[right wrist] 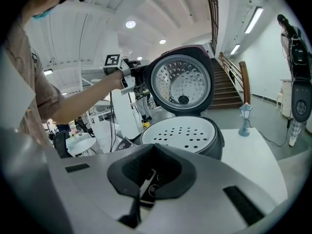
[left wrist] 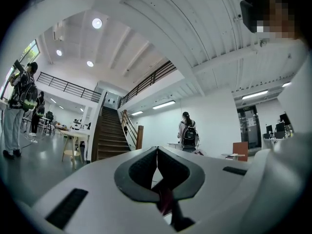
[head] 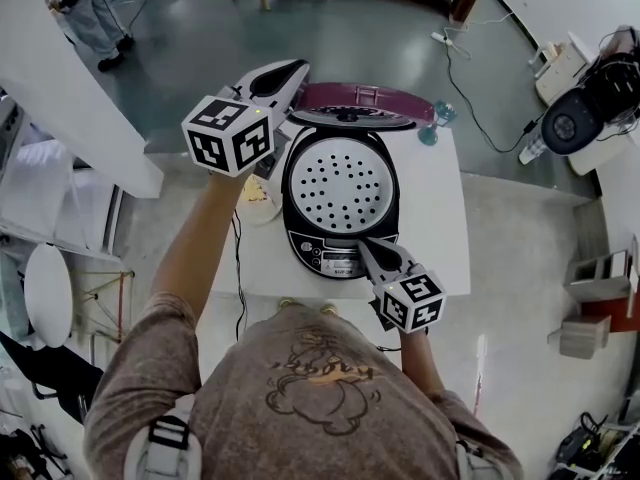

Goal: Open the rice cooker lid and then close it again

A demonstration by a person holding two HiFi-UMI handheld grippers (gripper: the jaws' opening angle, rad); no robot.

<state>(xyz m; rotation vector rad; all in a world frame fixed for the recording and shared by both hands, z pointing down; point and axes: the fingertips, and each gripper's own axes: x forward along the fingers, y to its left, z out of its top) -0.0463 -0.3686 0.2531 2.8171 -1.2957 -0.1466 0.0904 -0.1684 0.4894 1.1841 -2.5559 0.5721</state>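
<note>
The rice cooker [head: 340, 198] stands on a white table [head: 438, 218] with its maroon lid [head: 360, 103] raised upright at the back. A white perforated tray [right wrist: 183, 133] fills the pot. My left gripper [head: 298, 68] is shut, its tips at the lid's left edge; in the left gripper view the closed jaws [left wrist: 157, 152] show a sliver of maroon beneath them. My right gripper [head: 363, 245] is shut too, its tips over the control panel at the cooker's front. The right gripper view looks past its closed jaws [right wrist: 154, 147] at the lid's holed inner plate [right wrist: 182, 82].
A small blue lantern figurine [head: 438, 118] stands at the table's back right corner. A dish with yellowish bits [head: 258, 193] sits left of the cooker. Another appliance [head: 575, 118] and cables lie on the floor at the right. A person with a backpack [left wrist: 187, 133] stands far off.
</note>
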